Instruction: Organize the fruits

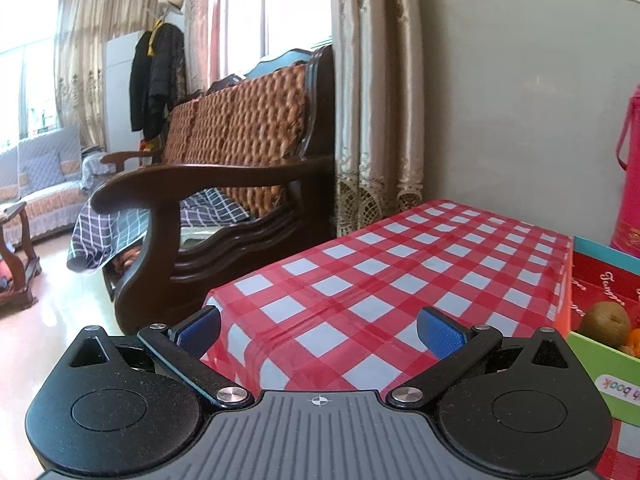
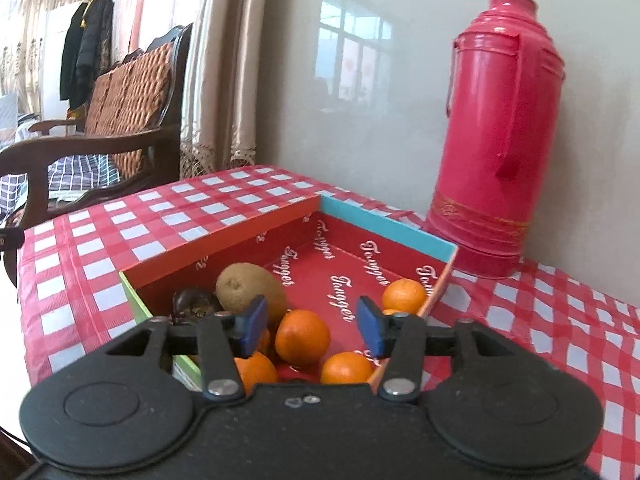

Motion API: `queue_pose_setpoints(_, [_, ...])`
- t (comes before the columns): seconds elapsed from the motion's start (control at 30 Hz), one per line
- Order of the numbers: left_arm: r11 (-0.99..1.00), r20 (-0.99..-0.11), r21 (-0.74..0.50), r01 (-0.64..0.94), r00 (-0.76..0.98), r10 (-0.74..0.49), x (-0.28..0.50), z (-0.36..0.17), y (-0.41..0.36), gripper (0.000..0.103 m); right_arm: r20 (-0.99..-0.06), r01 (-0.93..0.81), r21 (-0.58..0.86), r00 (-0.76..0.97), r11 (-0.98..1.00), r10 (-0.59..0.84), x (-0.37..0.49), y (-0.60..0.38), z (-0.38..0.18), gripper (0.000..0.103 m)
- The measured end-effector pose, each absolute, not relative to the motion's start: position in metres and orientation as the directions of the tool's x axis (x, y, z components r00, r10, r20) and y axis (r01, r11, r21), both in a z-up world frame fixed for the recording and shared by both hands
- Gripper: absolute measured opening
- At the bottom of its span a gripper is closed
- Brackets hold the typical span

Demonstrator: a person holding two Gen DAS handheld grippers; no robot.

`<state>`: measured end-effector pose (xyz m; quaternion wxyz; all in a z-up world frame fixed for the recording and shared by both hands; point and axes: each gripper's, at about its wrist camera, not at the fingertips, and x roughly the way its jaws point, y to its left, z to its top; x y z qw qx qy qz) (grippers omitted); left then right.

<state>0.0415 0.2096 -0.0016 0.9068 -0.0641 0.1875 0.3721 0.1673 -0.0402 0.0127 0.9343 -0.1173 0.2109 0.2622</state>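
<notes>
A red cardboard box (image 2: 224,244) with a blue far rim stands on the red-checked table (image 2: 100,264). Inside lie a brown kiwi (image 2: 244,286), several oranges (image 2: 302,336) and a dark fruit (image 2: 192,305). My right gripper (image 2: 312,326) is open and empty, hovering above the box's near side, over the oranges. My left gripper (image 1: 318,330) is open and empty, low over the table's left part. In the left wrist view the box (image 1: 600,280) sits at the right edge with the kiwi (image 1: 604,323) showing.
A tall red thermos (image 2: 500,128) stands behind the box at the right, against the grey wall. A wooden armchair (image 1: 224,184) with a woven cushion stands just off the table's left edge. Curtains hang behind it.
</notes>
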Motion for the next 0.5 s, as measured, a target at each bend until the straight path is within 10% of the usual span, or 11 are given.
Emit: queue_pose_setpoints(0.5, [0.858,-0.396,0.084,-0.506,0.773,0.495,0.050,0.028,0.148,0.103,-0.459,-0.311,-0.005,0.845,0.950,0.274,0.093,-0.088,0.043,0.097])
